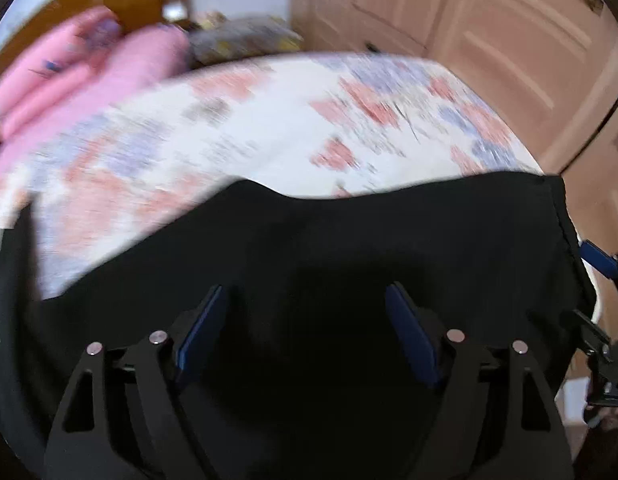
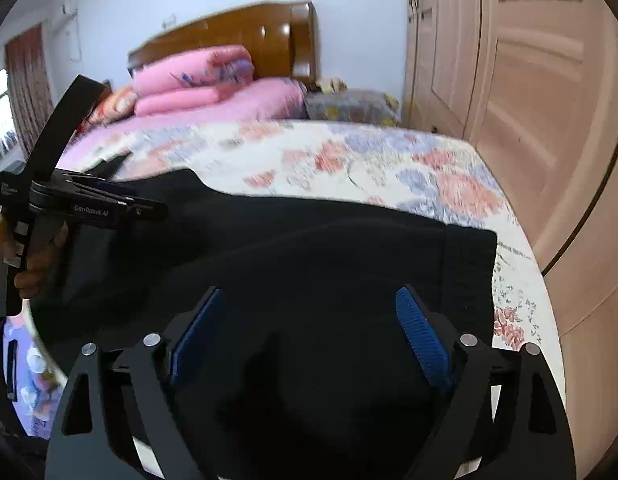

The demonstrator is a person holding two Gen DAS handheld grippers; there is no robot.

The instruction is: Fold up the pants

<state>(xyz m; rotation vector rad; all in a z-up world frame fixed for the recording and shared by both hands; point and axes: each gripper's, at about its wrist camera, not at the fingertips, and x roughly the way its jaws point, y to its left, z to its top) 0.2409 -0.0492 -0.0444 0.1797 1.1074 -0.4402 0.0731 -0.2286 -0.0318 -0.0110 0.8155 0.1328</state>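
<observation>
We record the bed (image 2: 389,152) first: it fills both wrist views, covered by a floral sheet, with pink quilts (image 2: 197,76) stacked at the wooden headboard (image 2: 245,28) and wardrobe doors (image 2: 529,100) along its far side. On the near part of the bed lie the black pants (image 2: 309,248), spread in a broad dark slab; in the right wrist view a ribbed band forms its right end, close to the bed's edge. We judge the layers to be doubled over already, with a straight upper edge, so at least one fold looks done; whether further folds remain we cannot tell, since the cloth is uniformly dark and the left wrist view is blurred. No containers are in view, so nothing to log there. The left gripper (image 1: 305,296) hangs over the pants with jaws wide apart and nothing clamped; it also shows at the left of the right wrist view, held in a hand (image 2: 33,256). The right gripper (image 2: 309,300) likewise stands with jaws apart above the cloth, its blue pads (image 2: 423,336) clear of the fabric.
</observation>
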